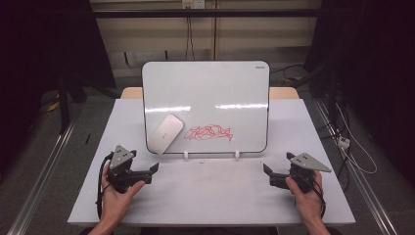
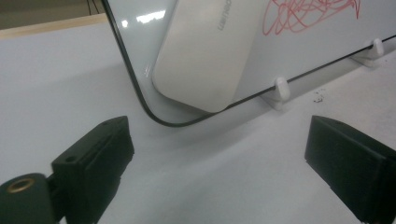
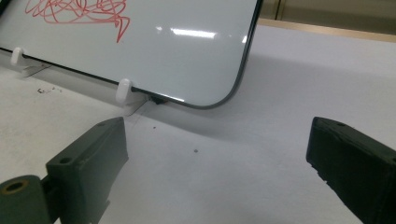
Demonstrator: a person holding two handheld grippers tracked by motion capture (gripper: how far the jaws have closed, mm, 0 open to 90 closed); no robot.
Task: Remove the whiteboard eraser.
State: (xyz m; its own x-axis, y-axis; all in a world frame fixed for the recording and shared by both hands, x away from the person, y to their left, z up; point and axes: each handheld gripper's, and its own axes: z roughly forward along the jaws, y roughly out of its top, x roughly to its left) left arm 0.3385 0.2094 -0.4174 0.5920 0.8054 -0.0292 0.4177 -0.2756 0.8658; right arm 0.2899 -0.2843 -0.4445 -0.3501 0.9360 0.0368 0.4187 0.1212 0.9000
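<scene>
At the near edge of the white rectangular bench [image 1: 210,196], the left gripper [image 1: 152,172] and the right gripper [image 1: 267,174] were each held in a hand just above the surface, well apart, both with jaws spread wide and nothing between them. Beyond them stood the glossy white rectangular whiteboard with a thin black rim [image 1: 205,88], tilted back on two small white plastic clips [image 1: 186,155]. A flat white rounded-rectangle eraser [image 1: 165,133] lay against the board's lower left corner, just beside a red marker scribble [image 1: 209,132].
</scene>
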